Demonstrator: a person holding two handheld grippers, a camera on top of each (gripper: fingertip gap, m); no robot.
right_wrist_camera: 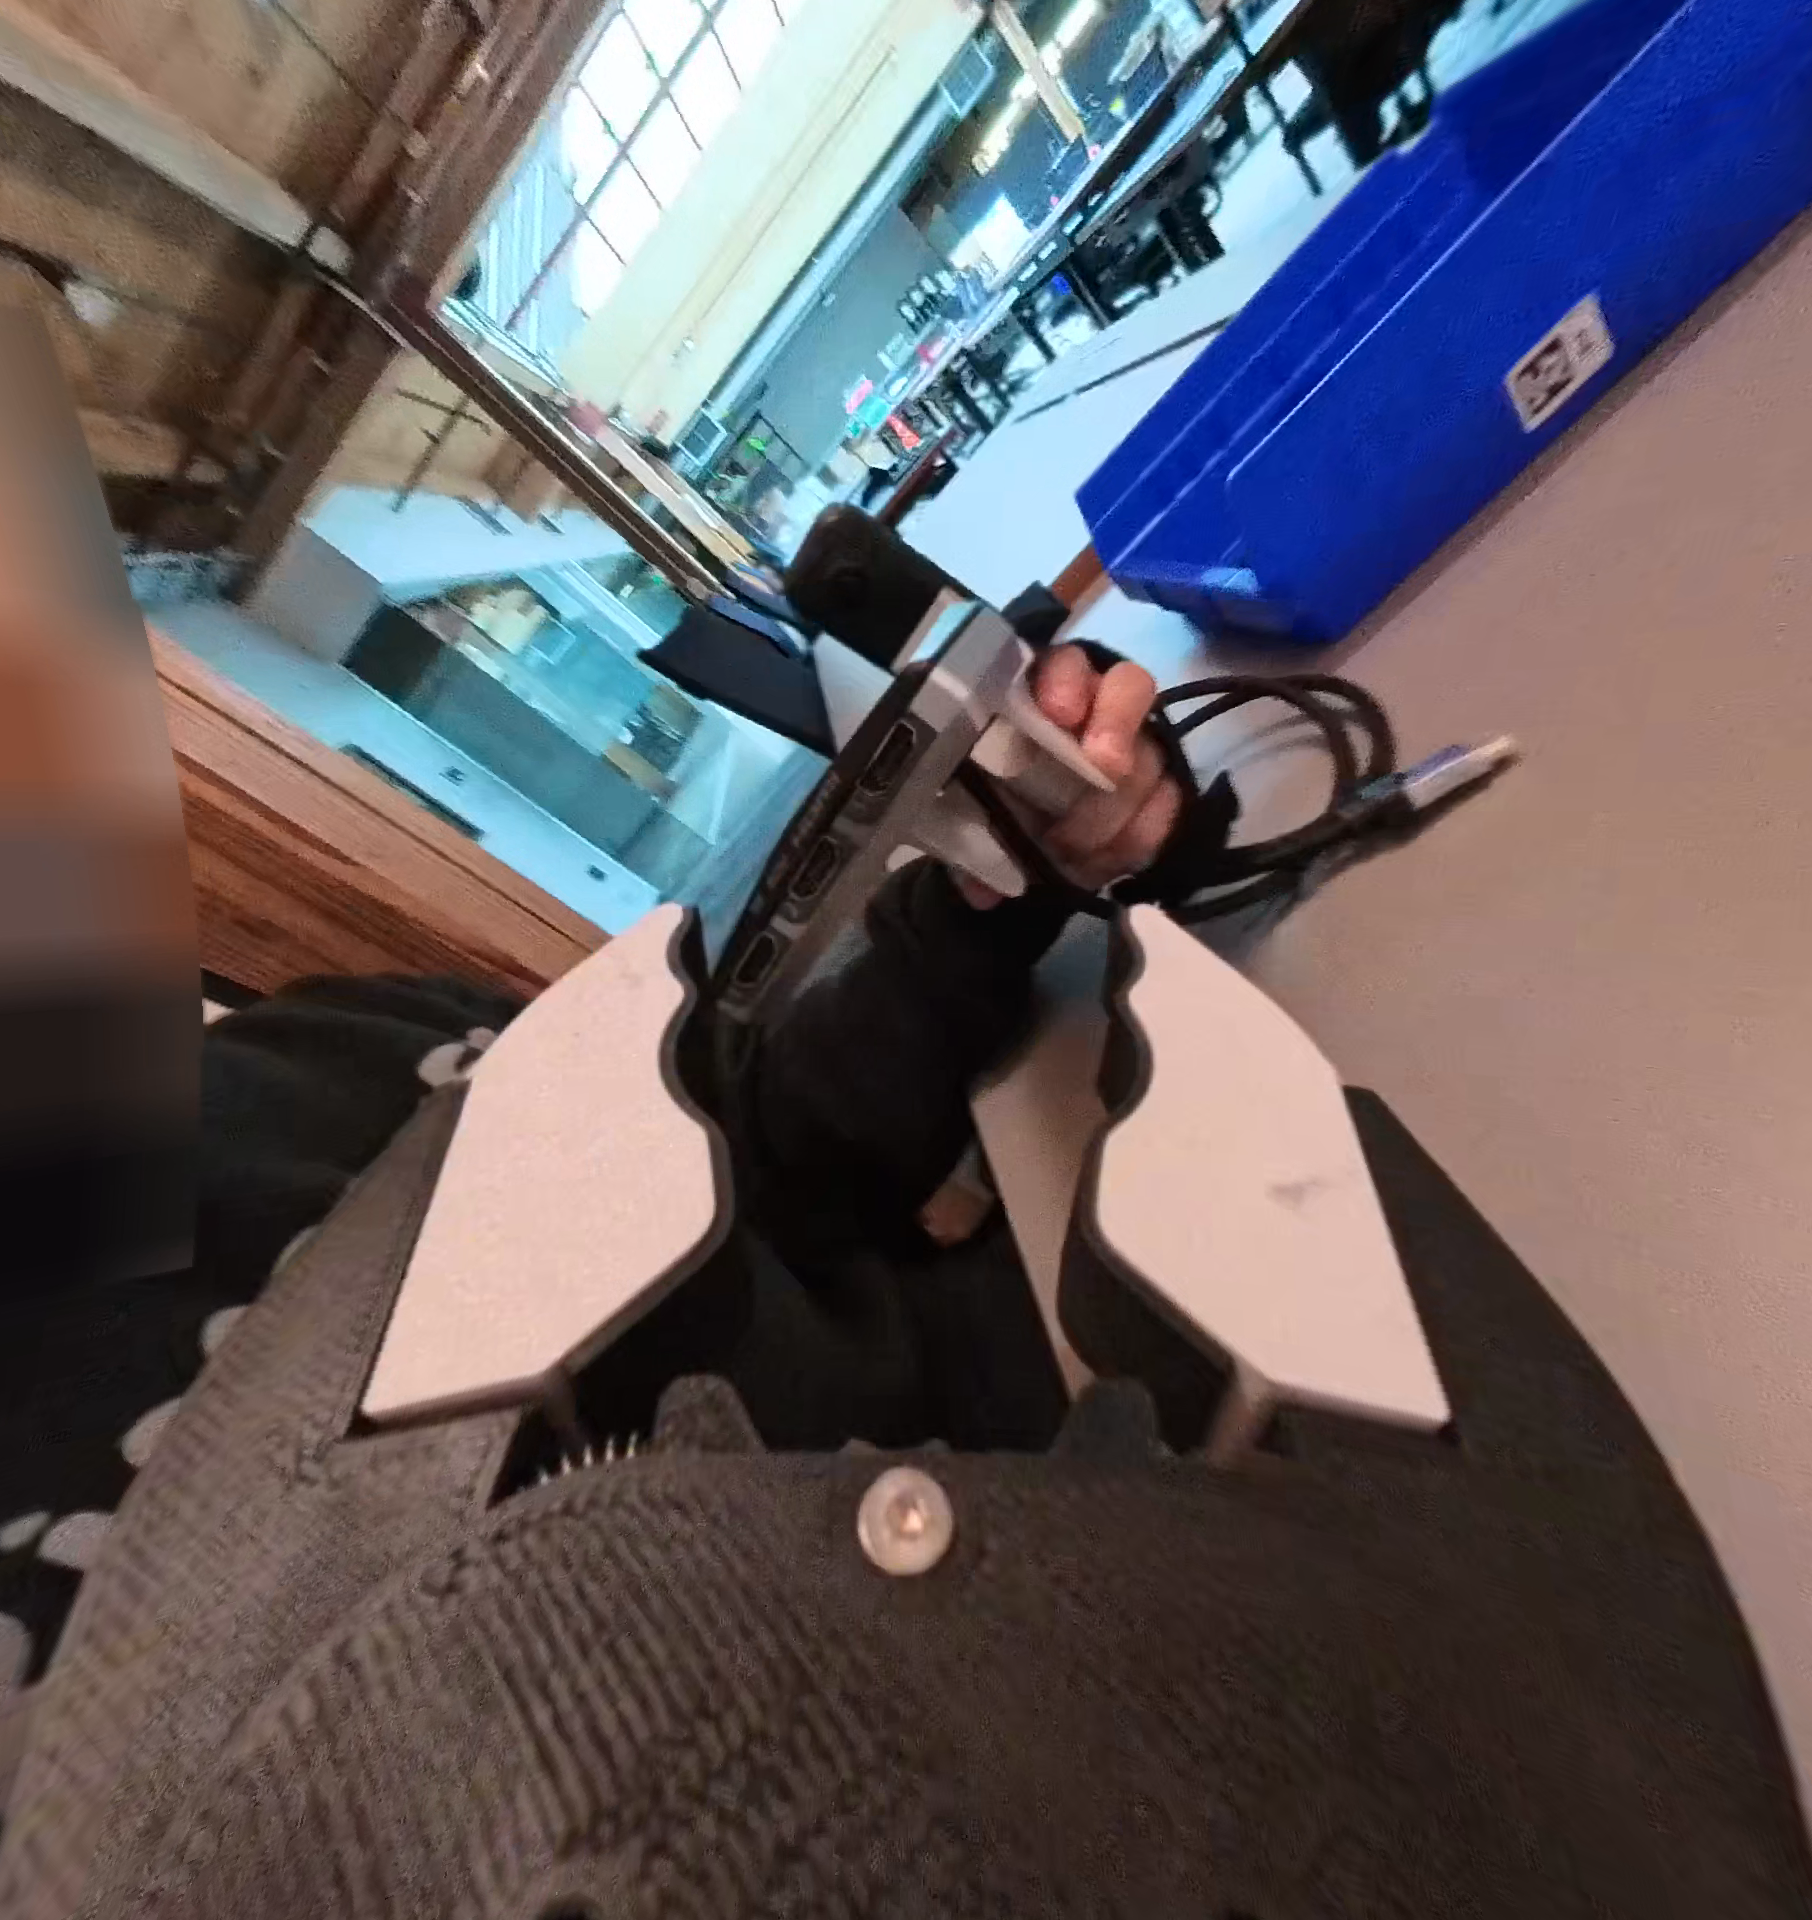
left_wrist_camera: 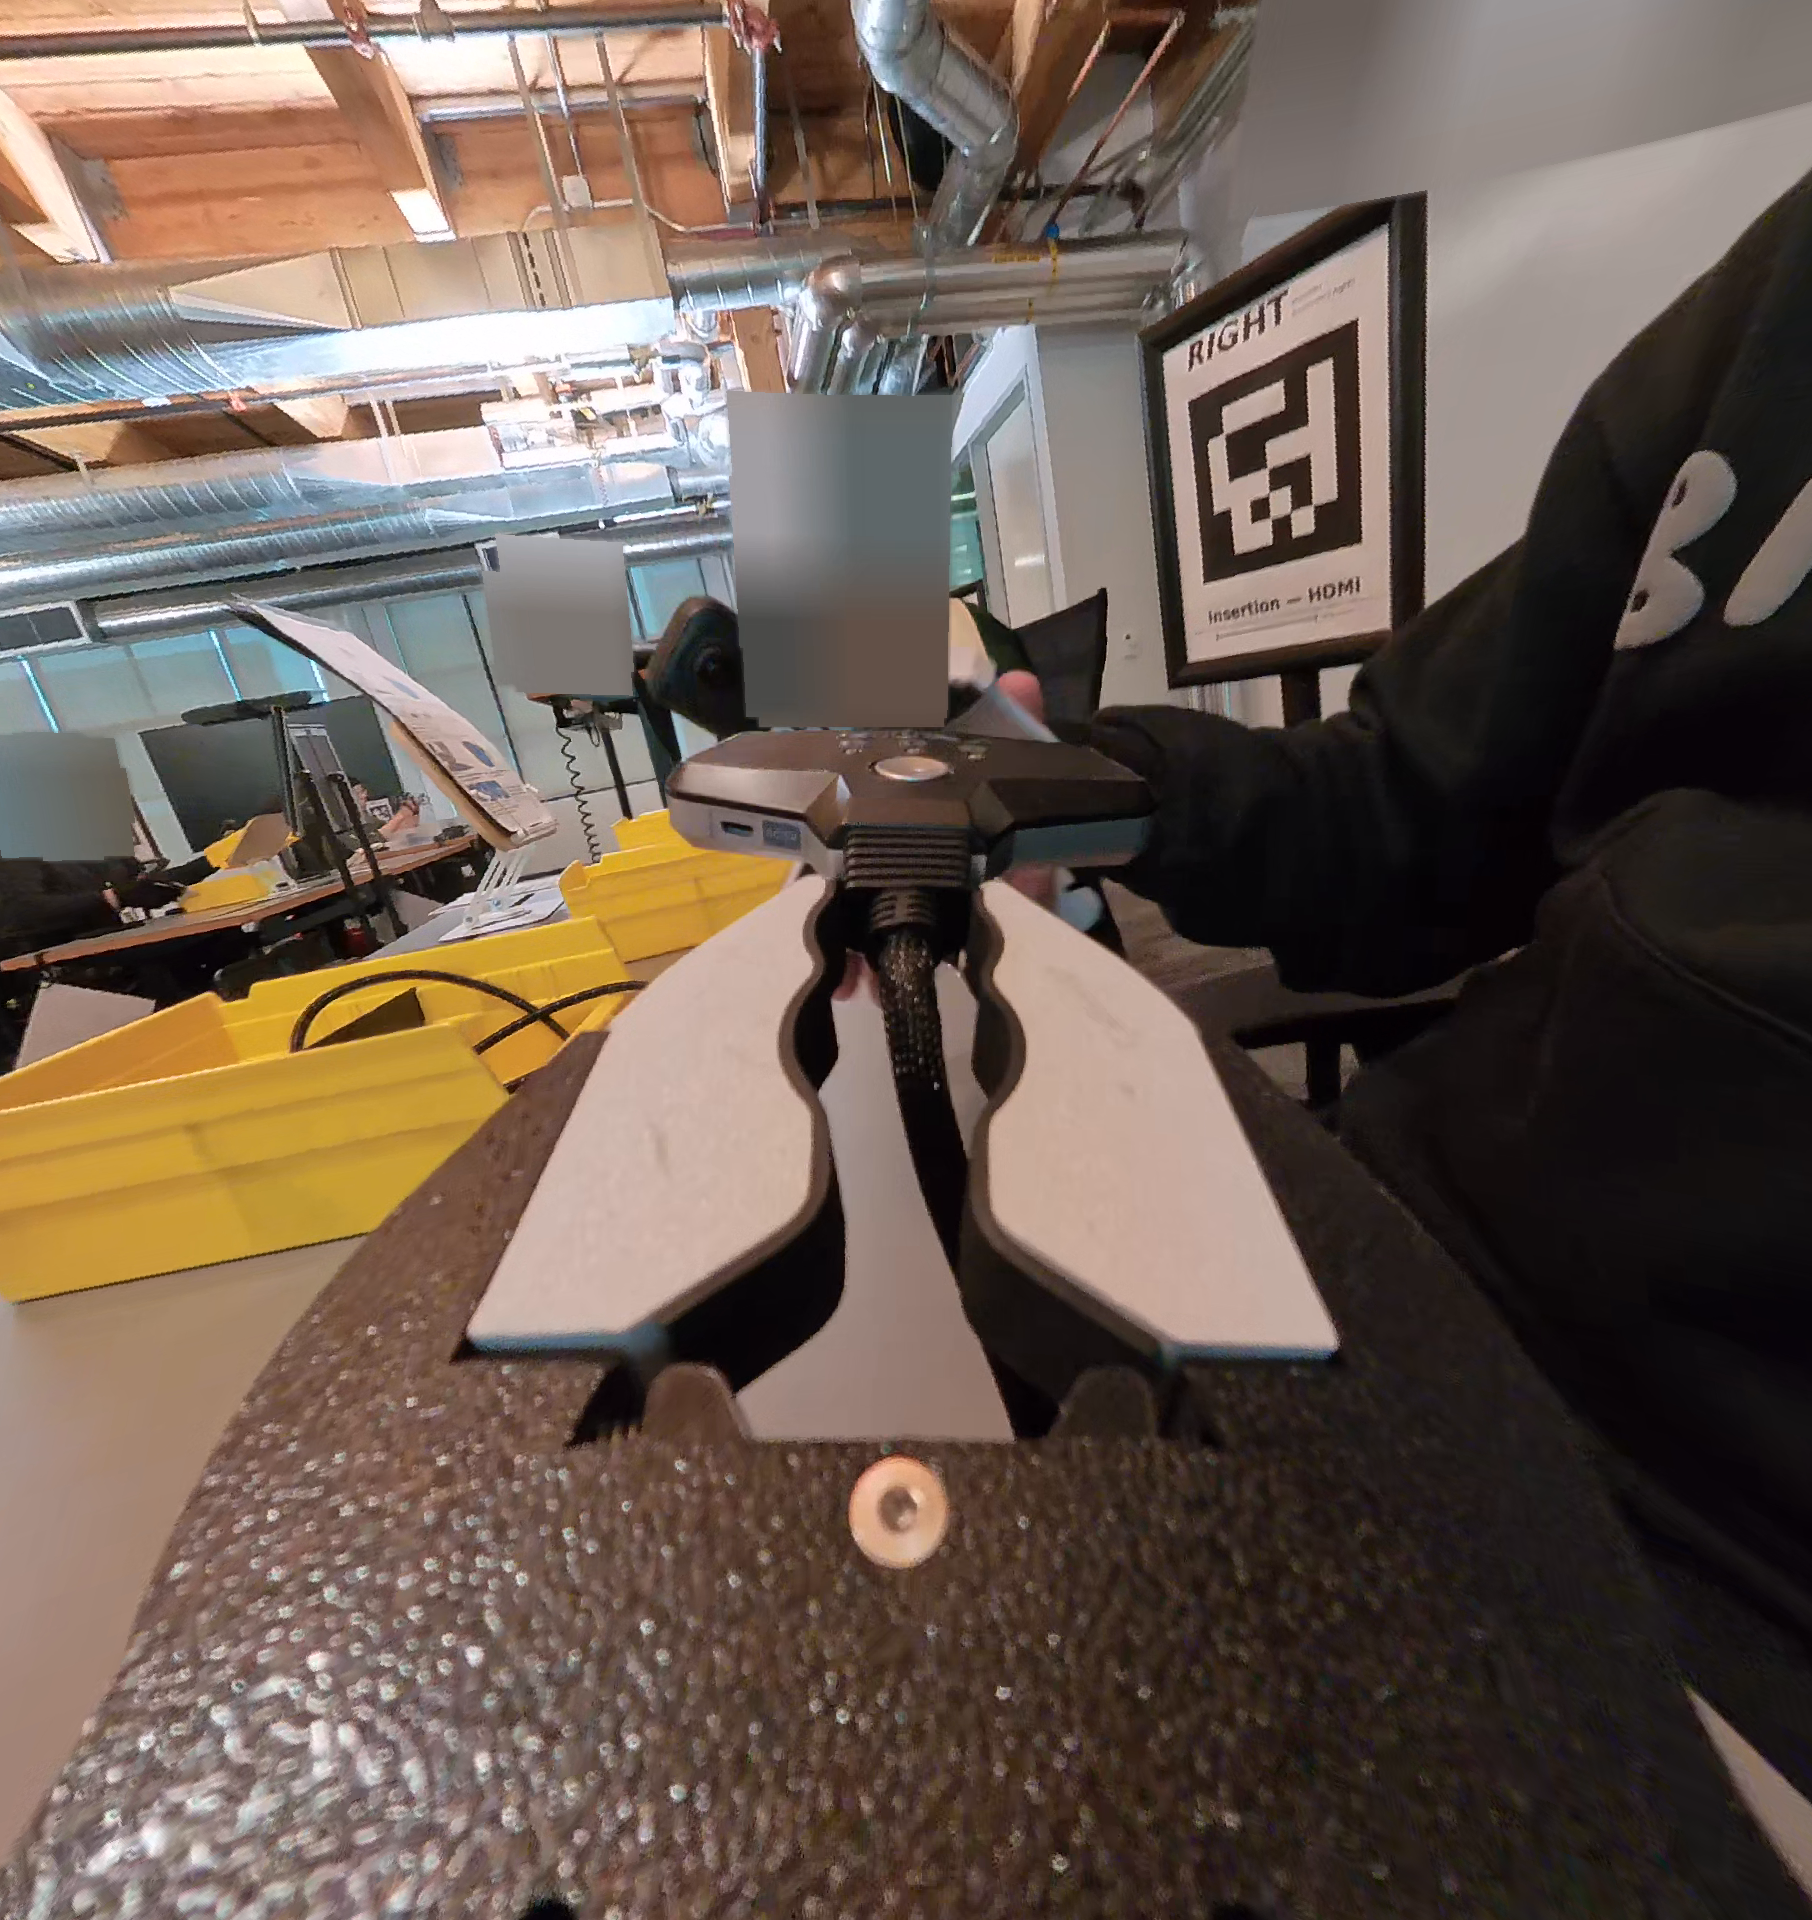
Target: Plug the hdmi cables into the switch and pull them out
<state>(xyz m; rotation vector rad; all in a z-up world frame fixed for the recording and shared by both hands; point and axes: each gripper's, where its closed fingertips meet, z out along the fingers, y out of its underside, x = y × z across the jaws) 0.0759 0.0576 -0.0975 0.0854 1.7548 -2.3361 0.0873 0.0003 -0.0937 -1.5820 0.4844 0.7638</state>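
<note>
Left gripper [left_wrist_camera: 902, 914] clamps the braided hdmi cable [left_wrist_camera: 912, 1039] at its plug, seated in the switch [left_wrist_camera: 907, 795]; right gripper [right_wrist_camera: 907, 966] spread, grasping nothing.

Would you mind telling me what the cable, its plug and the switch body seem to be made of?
The cable appears sheathed in black braided fabric or nylon: a woven crosshatch texture shows. Its plug looks like matte black moulded plastic or rubber, with ribbed grip ridges. The switch seems to be dark matte plastic on top with a smoother grey, possibly metal, side band and a shiny round button.
</note>
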